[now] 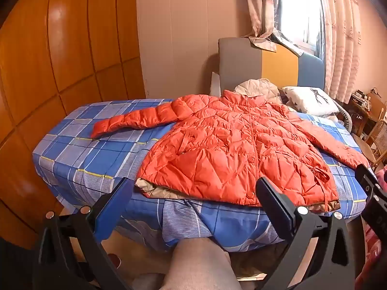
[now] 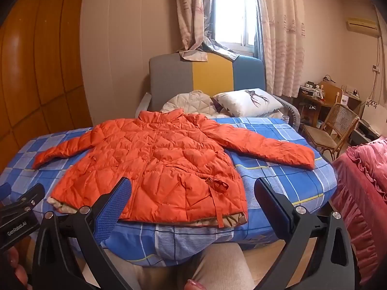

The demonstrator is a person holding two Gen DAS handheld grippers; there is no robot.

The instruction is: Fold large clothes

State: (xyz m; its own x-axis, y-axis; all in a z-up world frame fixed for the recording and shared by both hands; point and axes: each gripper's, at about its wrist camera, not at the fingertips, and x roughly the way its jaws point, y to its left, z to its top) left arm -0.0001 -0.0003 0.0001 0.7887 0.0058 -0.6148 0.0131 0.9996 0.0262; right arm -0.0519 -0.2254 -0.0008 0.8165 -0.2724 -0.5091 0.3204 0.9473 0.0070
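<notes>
Jacket (image 1: pixel 232 149) lies flat on the bed (image 1: pixel 79 149), sleeves out, ready to fold — I hold both hand-held grippers, left (image 1: pixel 193 207) and right (image 2: pixel 191 207), spread and empty.

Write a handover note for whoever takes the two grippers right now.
Left gripper: open, empty, short of the bed's near edge.
Right gripper: open, empty, same stance.
Orange puffer jacket lies flat, front up, on the blue checked bed, both sleeves spread out, hem toward you.
Done: jacket laid out. Left: every fold; sleeves in first, probably.
</notes>
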